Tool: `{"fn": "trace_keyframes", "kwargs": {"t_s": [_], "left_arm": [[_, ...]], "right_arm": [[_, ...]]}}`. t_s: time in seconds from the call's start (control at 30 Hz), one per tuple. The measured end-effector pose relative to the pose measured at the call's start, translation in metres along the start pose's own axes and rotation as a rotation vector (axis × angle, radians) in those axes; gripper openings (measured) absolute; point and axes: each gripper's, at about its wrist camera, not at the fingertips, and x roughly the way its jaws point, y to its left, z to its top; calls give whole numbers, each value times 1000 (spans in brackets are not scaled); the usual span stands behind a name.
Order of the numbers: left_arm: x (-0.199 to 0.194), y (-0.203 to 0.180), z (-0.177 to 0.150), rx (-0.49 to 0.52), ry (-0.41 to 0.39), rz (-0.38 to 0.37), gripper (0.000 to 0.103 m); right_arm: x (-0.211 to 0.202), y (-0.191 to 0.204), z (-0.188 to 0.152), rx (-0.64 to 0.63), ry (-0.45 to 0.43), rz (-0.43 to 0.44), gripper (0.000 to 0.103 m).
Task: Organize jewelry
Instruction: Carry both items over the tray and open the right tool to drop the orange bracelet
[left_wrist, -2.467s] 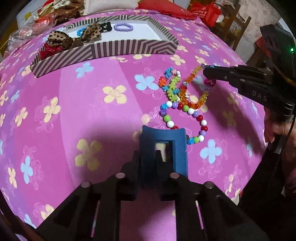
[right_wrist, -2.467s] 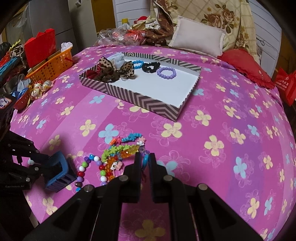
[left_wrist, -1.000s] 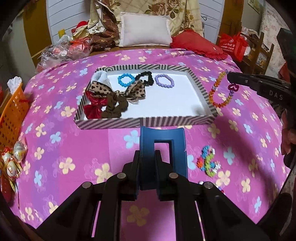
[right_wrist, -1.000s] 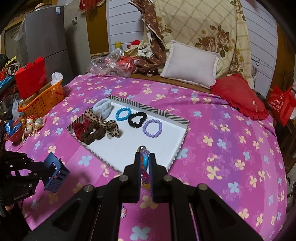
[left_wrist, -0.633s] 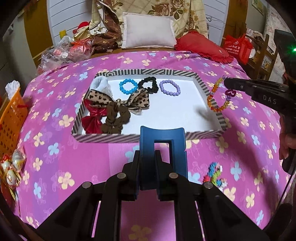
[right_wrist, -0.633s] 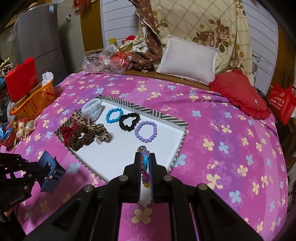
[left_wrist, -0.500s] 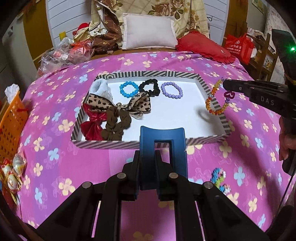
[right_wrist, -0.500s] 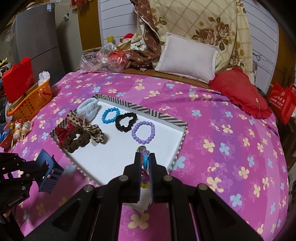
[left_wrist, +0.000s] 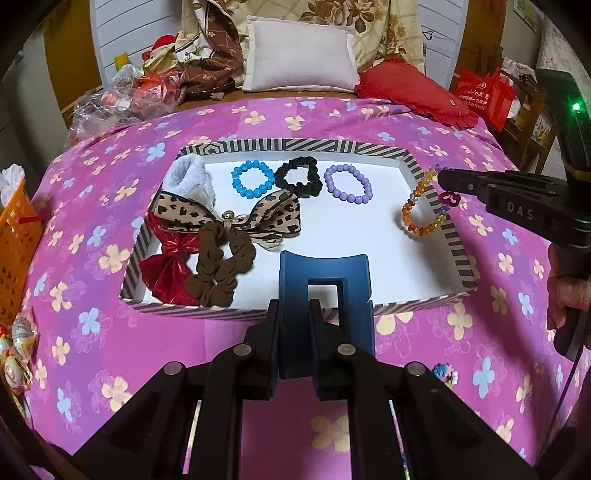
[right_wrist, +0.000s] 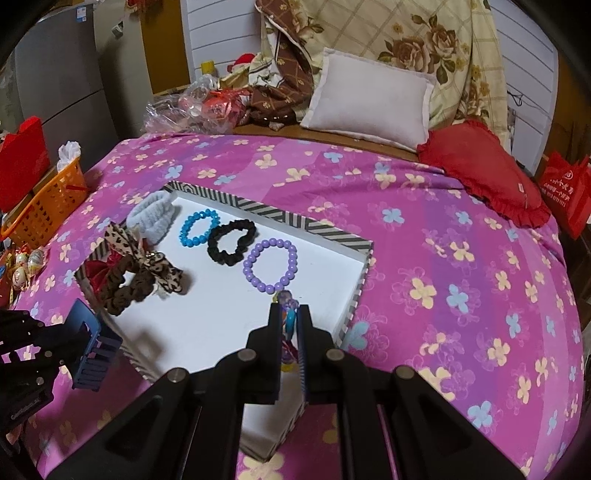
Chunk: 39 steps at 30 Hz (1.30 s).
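A striped tray (left_wrist: 460, 254) with a white floor lies on the pink flowered bed. In it are a blue bead bracelet (left_wrist: 253, 181), a black scrunchie (left_wrist: 301, 179), a purple bead bracelet (left_wrist: 347, 183), a leopard bow (left_wrist: 229, 216), a brown scrunchie (left_wrist: 219, 266) and a red bow (left_wrist: 168, 264). My left gripper (left_wrist: 295, 314) is shut on a blue hair claw (left_wrist: 325, 291) above the tray's near edge. My right gripper (right_wrist: 288, 314) is shut on an orange bead bracelet (left_wrist: 421, 210), which hangs over the tray's right side.
A small colourful bead piece (left_wrist: 443, 373) lies on the bed near right. An orange basket (right_wrist: 48, 203) and small figurines (left_wrist: 16, 347) sit at the left. Pillows (right_wrist: 369, 99), a red cushion (right_wrist: 484, 166) and plastic bags (right_wrist: 195, 107) lie beyond the tray.
Both grippers lifted their items off the bed and moved toward the tray. The hair claw now sits over its near edge and the orange bracelet hangs over its right side.
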Motion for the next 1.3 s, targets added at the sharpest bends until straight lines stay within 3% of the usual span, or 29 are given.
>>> {"fn": "trace_keyframes", "kwargs": {"t_s": [0.7, 1.2, 1.3], "left_arm": [[39, -16, 34, -21, 52, -51, 15], [84, -21, 51, -27, 89, 10, 15], [91, -21, 50, -25, 96, 25, 15]], "right_arm": [[68, -34, 33, 12, 78, -117, 7], [116, -31, 40, -7, 92, -119, 7], [119, -32, 38, -3, 87, -115, 13]]}}
